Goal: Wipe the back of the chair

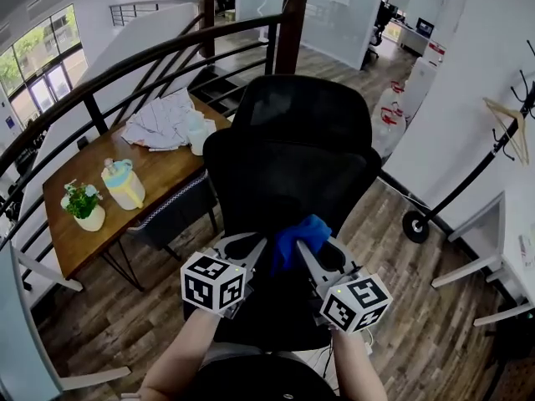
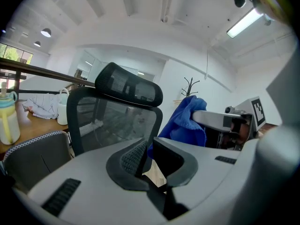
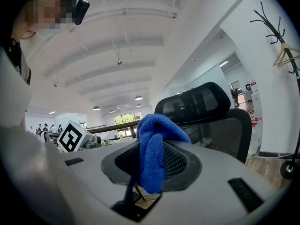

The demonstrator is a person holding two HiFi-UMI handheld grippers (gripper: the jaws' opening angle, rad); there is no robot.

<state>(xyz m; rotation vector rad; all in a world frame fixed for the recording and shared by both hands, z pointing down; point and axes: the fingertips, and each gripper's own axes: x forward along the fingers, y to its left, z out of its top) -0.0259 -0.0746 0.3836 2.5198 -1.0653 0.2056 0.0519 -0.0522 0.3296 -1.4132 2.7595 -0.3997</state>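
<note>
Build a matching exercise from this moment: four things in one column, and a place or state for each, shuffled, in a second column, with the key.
Things
1. blue cloth
2. left hand-held gripper
3. potted plant
4. wooden hanger

Places or states
A. on the wooden table
B. hung on the coat rack
C. nothing between its jaws
D. clamped in the right hand-held gripper

Pairs: 1-D, 2-C, 3-A, 4-B
</note>
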